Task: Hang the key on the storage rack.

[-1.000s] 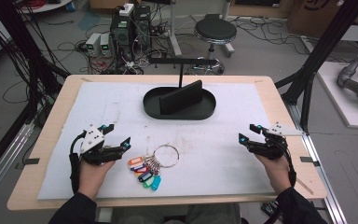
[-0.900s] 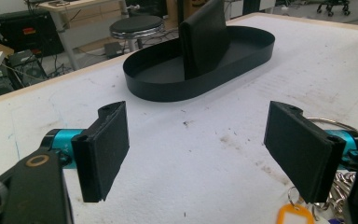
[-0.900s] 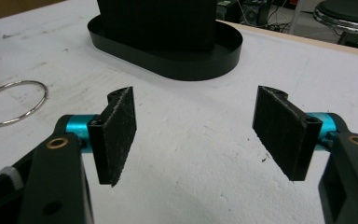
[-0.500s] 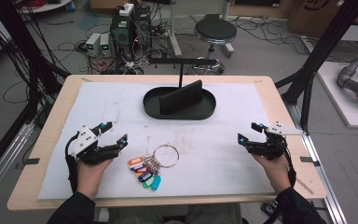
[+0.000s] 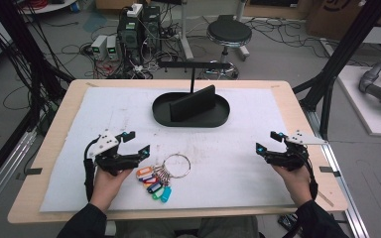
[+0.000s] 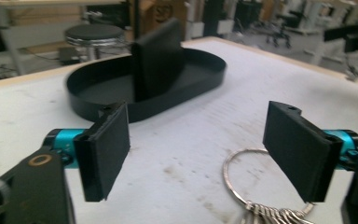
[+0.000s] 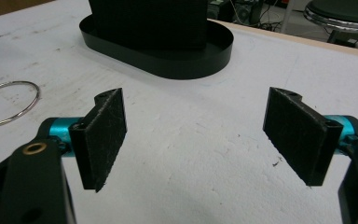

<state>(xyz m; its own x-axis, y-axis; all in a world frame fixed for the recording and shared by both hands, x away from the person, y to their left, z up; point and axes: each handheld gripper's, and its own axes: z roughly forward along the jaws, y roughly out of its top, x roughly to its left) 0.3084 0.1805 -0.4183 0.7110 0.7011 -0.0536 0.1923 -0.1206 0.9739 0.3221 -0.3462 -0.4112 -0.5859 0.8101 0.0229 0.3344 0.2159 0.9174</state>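
White mat [image 5: 238, 148] on wooden table [image 5: 64, 124], cable-strewn floor [image 5: 79, 39] behind.

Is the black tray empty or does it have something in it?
Nearly empty: the tray holds just an upright black divider standing across its middle. The keys lie outside it on the white mat.

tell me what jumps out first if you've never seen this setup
The bunch of coloured key tags on a big metal ring stands out on the white mat, near the table's front edge. Right beside it is the left hand-held gripper, jaws open; the right hand-held gripper, also open, sits far off at the mat's right side. Behind them, mid-table, sits a black oval tray with an upright divider.
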